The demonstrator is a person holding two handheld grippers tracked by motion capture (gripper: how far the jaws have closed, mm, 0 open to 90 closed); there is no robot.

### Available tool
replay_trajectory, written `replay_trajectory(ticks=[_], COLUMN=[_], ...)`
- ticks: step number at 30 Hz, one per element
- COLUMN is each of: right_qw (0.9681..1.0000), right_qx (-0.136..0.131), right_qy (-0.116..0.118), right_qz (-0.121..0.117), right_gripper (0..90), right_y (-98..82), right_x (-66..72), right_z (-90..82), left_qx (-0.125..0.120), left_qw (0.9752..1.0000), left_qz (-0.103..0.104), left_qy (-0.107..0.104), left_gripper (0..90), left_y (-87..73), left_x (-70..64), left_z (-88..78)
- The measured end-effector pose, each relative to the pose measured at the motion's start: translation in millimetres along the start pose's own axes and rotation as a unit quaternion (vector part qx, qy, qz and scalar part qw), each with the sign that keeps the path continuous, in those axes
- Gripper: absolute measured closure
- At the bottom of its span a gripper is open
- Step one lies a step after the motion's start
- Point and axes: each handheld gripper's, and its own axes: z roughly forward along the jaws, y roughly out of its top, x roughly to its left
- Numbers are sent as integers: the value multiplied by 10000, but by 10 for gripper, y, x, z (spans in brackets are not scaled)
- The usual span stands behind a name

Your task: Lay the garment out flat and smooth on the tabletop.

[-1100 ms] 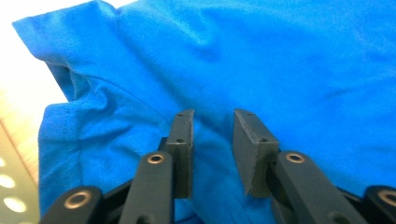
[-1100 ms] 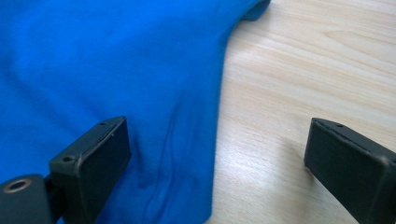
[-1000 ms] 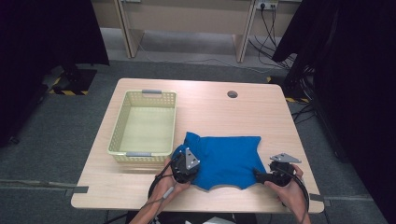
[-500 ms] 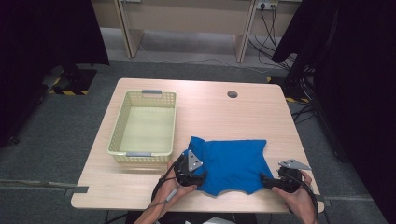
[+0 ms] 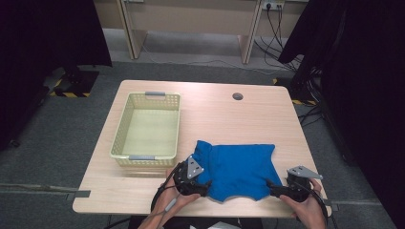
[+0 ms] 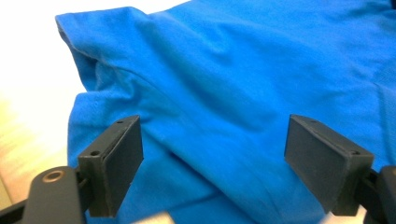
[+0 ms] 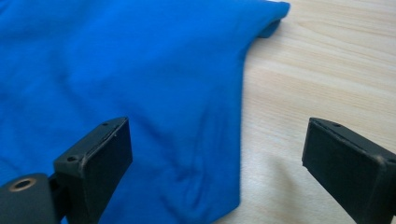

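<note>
A blue cloth (image 5: 236,169) lies spread flat on the near half of the wooden table (image 5: 215,114). My left gripper (image 5: 204,186) rests at its near left corner, pointing right. Its jaws have just been opening and now stand wide apart, with the blue cloth (image 6: 224,84) lying under and between them and neither pad pressing on it. My right gripper (image 5: 271,187) sits at the near right corner, pointing left. It is open too, straddling the blue cloth's (image 7: 140,70) right edge over bare wood.
A pale yellow plastic basket (image 5: 119,136) stands empty on the left of the table, just behind my left hand. A round cable hole (image 5: 237,96) sits near the far edge. Dark curtains hang on both sides, and grey floor surrounds the table.
The left jaws have spread apart and let go of the cloth's corner. The right gripper has drawn back to the right and nearer the front edge. The cloth lies a little farther right.
</note>
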Motion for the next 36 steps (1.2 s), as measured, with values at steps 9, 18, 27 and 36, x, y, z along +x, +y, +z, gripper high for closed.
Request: replay_trajectory(ticks=[9,18,27,36], right_qw=[9996,9992,9989,9988], right_qx=[11,57,123,83], right_qy=[256,350,363,379], right_qz=[-112,-198,-266,-305], right_gripper=[88,88,89,94], right_y=[-58,-153,-177,-144], right_x=[134,216,255,274], right_z=[-41,-82,-46,-46], left_qx=[-4,139,102,-97], left_qw=[10000,9995,9989,9987], left_qz=[13,150,267,259], left_qy=[-93,-231,-372,-419], left_gripper=[188,243,581,714], left_y=[-76,-117,-118,52], left_x=[-72,-169,-189,-138], left_z=[-95,-12,-7,-66])
